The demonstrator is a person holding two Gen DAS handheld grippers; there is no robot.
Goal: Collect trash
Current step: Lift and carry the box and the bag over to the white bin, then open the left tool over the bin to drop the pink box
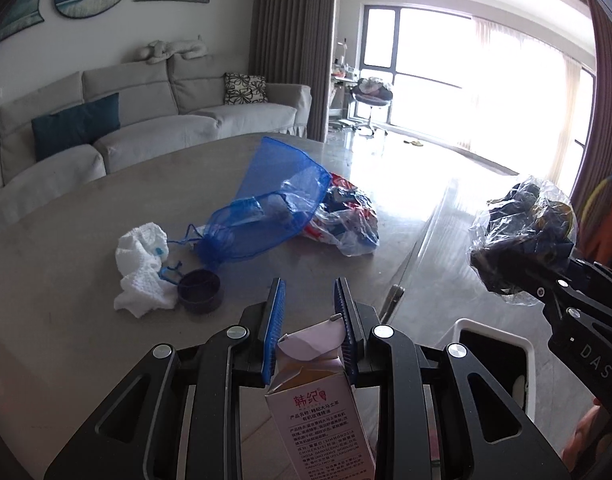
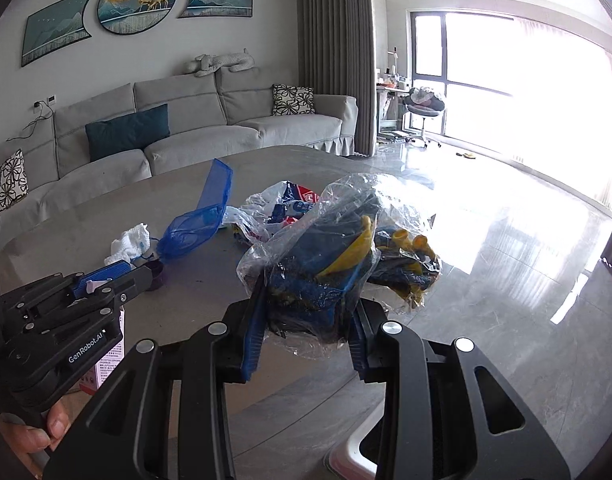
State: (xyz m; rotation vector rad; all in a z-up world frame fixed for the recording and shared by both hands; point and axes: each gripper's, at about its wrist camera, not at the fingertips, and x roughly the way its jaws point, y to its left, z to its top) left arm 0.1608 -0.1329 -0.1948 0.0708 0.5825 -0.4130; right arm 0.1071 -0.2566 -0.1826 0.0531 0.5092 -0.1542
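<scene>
My left gripper (image 1: 310, 332) is shut on a small pink carton (image 1: 318, 412) with an open top flap, held above the near table edge; it also shows in the right wrist view (image 2: 105, 276). My right gripper (image 2: 306, 320) is shut on a clear plastic bag of blue and yellow scraps (image 2: 338, 256), held off the table's right side (image 1: 522, 236). On the grey table (image 1: 85, 220) lie a blue mesh pouch (image 1: 265, 204), a crumpled printed plastic bag (image 1: 346, 216), a white cloth (image 1: 141, 264) and a dark round lid (image 1: 199, 291).
A white bin with a dark opening (image 1: 494, 352) stands on the floor below the table's right edge, under my right gripper. A grey sofa (image 1: 145, 120) lies beyond the table. Glossy floor (image 2: 506, 260) and bright windows are to the right.
</scene>
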